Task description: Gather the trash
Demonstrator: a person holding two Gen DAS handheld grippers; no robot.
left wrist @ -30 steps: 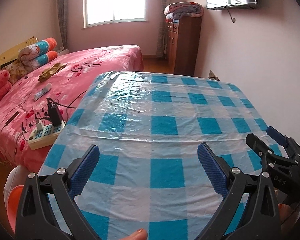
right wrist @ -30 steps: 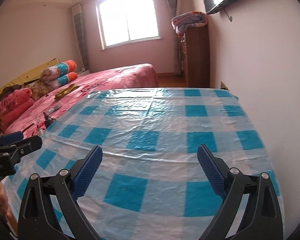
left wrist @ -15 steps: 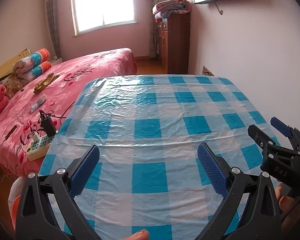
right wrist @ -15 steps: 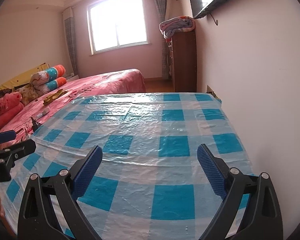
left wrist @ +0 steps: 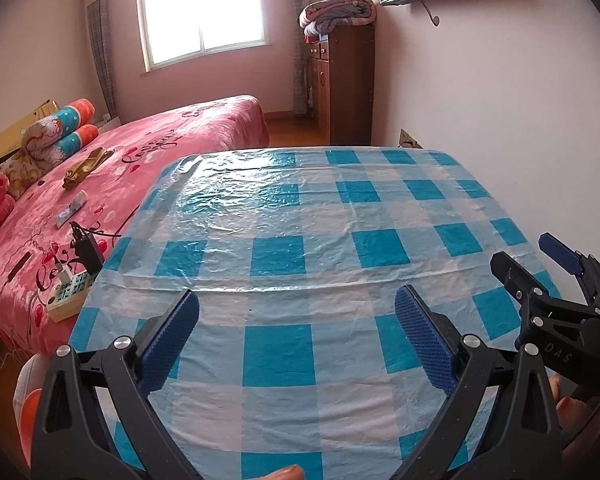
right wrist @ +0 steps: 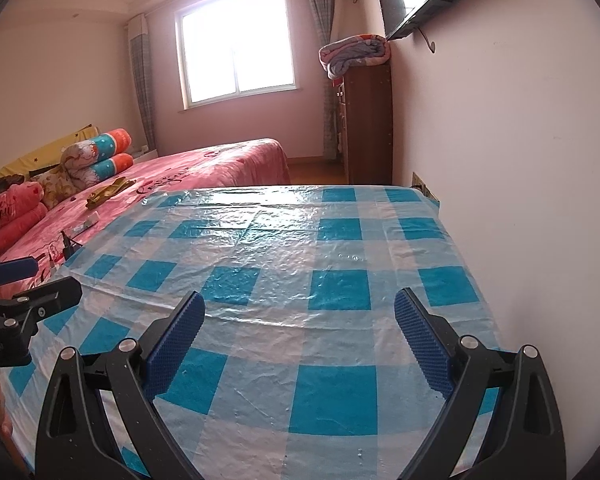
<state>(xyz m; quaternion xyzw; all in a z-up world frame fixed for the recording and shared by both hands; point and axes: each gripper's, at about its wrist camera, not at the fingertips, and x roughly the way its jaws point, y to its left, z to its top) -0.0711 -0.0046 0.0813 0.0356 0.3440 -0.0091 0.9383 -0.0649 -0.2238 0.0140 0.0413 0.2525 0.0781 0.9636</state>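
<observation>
A table with a blue-and-white checked plastic cloth (left wrist: 300, 216) fills both views; it also shows in the right wrist view (right wrist: 300, 248). No trash shows on it. My left gripper (left wrist: 298, 312) is open and empty above the table's near edge. My right gripper (right wrist: 300, 312) is open and empty above the near right part of the table, and it also shows at the right of the left wrist view (left wrist: 540, 264). The left gripper shows at the left edge of the right wrist view (right wrist: 40, 280).
A pink bed (left wrist: 100, 184) stands left of the table with pillows, a power strip (left wrist: 66, 292) and small items on it. A white wall (right wrist: 520, 160) runs along the table's right side. A brown cabinet (left wrist: 348, 84) with a folded blanket stands behind.
Both grippers have tilted upward, so more of the window, wall and TV show. Both stay open and empty. The right gripper sits a little higher in the left wrist view.
</observation>
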